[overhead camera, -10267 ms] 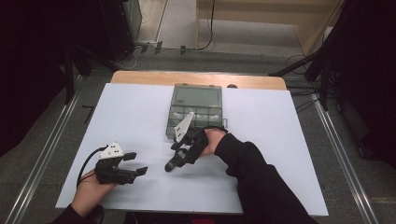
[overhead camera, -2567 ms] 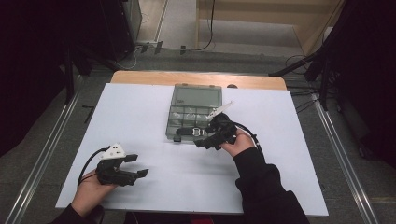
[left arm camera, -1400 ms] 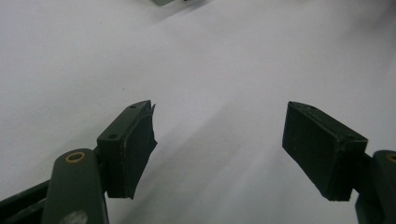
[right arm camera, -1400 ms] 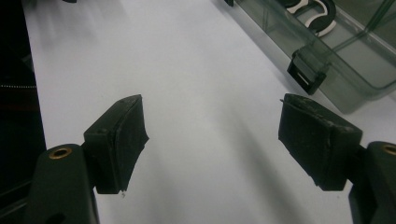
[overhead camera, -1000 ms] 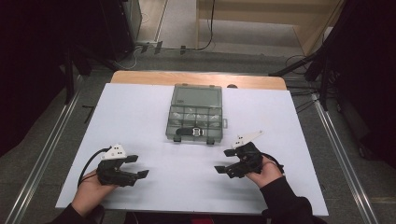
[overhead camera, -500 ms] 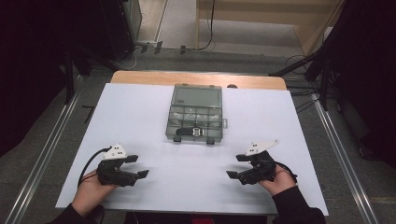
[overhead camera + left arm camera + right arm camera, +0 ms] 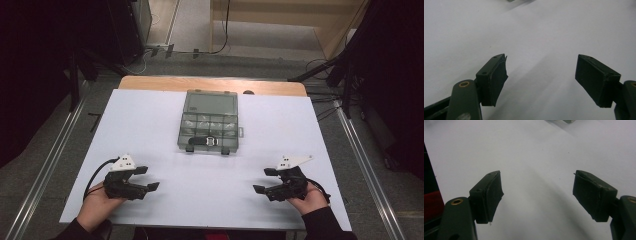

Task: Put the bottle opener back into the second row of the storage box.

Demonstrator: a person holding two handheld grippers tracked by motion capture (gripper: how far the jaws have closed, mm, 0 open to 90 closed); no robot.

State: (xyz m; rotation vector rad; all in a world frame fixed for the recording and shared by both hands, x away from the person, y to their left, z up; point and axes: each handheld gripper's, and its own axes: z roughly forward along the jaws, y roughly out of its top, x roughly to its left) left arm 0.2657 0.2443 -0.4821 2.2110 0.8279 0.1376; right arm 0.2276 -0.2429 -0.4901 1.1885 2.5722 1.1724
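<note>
Resting both hands on the near part of the white table (image 7: 165,125), I hold one gripper in each. My left gripper (image 7: 148,179) lies at the near left, my hand (image 7: 97,200) wrapped round its back from below, its fingers aimed to the right across the table. My right gripper (image 7: 265,181) sits at the near right in my right hand (image 7: 307,197), its fingers aimed left, so the two grippers face each other, well apart, with bare table between them. Each carries a grey three-cornered plate on top, and a black cable loops from the left one.

From the left gripper view, my two fingers (image 7: 495,77) stand spread wide with nothing between them, just white table beneath. The right gripper view tells the same: both fingers (image 7: 487,195) parted, empty, hovering low over the table.

One clear plastic compartment box (image 7: 209,121) lies at the middle of the table, farther from me than both grippers and touched by neither. Its lid is down; through it I see a row of small compartments in the near half, and one larger plain section in the far half. Two dark latches sit on its near edge, with a small dark thing lying inside near them; I cannot tell what it is. I can read no label or writing anywhere.
</note>
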